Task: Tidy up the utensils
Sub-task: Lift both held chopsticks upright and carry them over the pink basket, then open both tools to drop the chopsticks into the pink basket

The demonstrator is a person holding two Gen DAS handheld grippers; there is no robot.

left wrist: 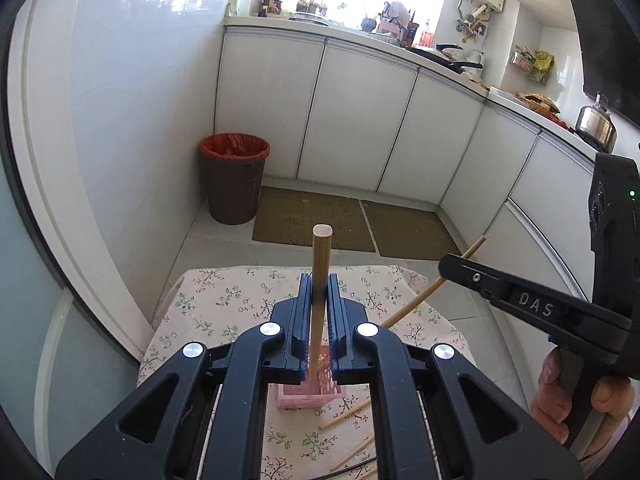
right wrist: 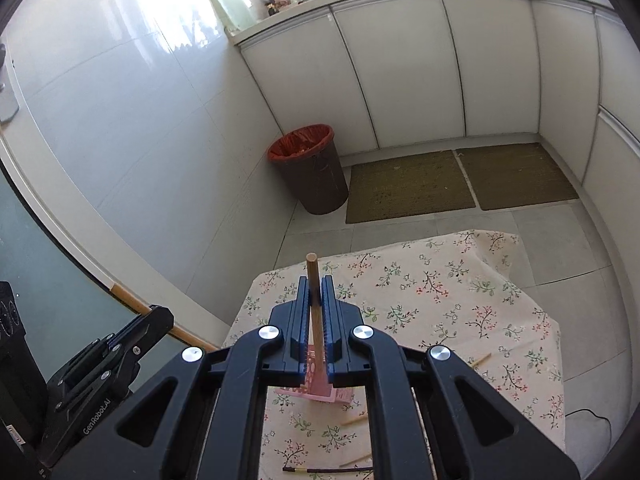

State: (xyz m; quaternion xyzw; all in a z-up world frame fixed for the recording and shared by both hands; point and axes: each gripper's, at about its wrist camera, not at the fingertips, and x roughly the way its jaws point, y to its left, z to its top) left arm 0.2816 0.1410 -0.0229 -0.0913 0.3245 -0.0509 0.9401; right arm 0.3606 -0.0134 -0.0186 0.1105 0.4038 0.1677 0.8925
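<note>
My left gripper (left wrist: 319,285) is shut on a bamboo chopstick (left wrist: 320,256) held upright, its lower end above or inside a pink slotted holder (left wrist: 310,394) on the floral-cloth table (left wrist: 224,312). My right gripper (right wrist: 317,286) is shut on another bamboo chopstick (right wrist: 313,280), also over the pink holder (right wrist: 316,390). In the left wrist view the right gripper (left wrist: 452,264) enters from the right with its chopstick (left wrist: 416,302) slanting down toward the holder. Several loose chopsticks (left wrist: 344,416) lie on the cloth near me.
A brown bin with a red liner (left wrist: 234,178) stands on the floor by the wall. White cabinets (left wrist: 352,112) and two mats (left wrist: 316,220) lie beyond the table. A dark chopstick (right wrist: 328,469) lies at the table's near edge.
</note>
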